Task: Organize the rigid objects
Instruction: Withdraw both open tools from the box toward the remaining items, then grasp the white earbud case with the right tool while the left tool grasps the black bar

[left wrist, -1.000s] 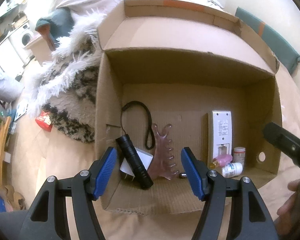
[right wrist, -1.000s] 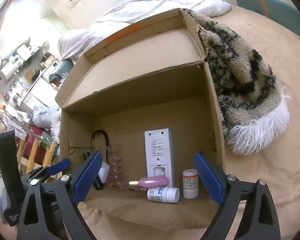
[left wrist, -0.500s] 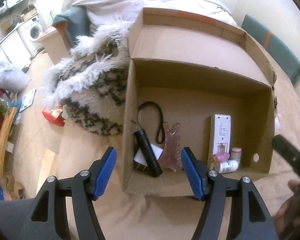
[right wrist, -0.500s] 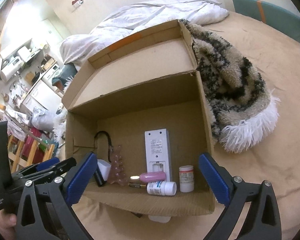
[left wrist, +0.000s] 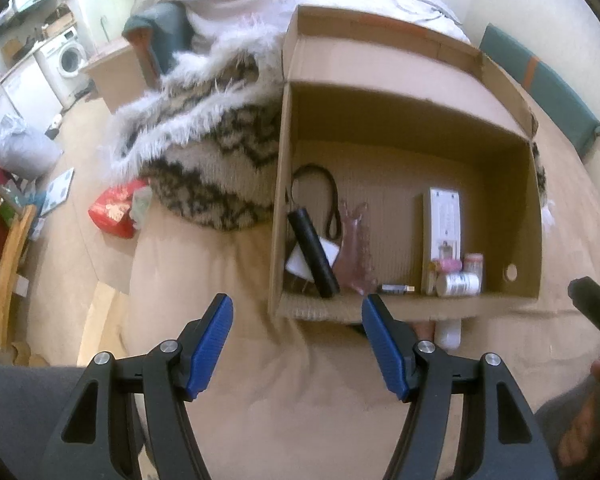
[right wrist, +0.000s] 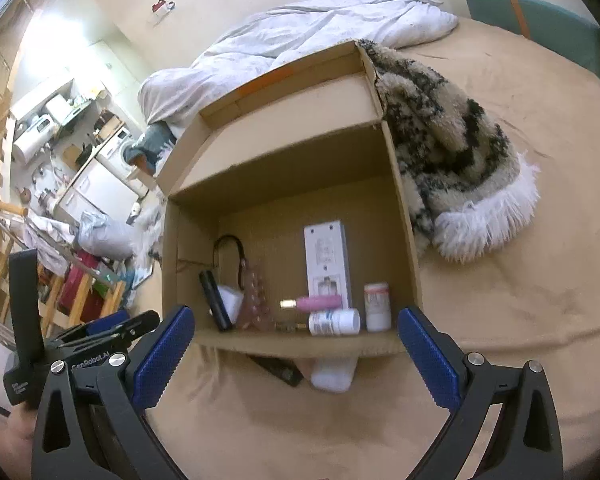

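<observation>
Cardboard box (right wrist: 288, 344) hides a white, possibly cylindrical bottle (right wrist: 334, 376), clearer rightward.

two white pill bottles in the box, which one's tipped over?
The blue-labelled bottle, lying on its side at the front of the cardboard box. The red-labelled bottle to its right stands upright.

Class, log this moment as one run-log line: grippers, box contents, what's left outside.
left gripper open, empty | right gripper open, empty | cardboard box holds flashlight, remote, bottles | white object outside
</observation>
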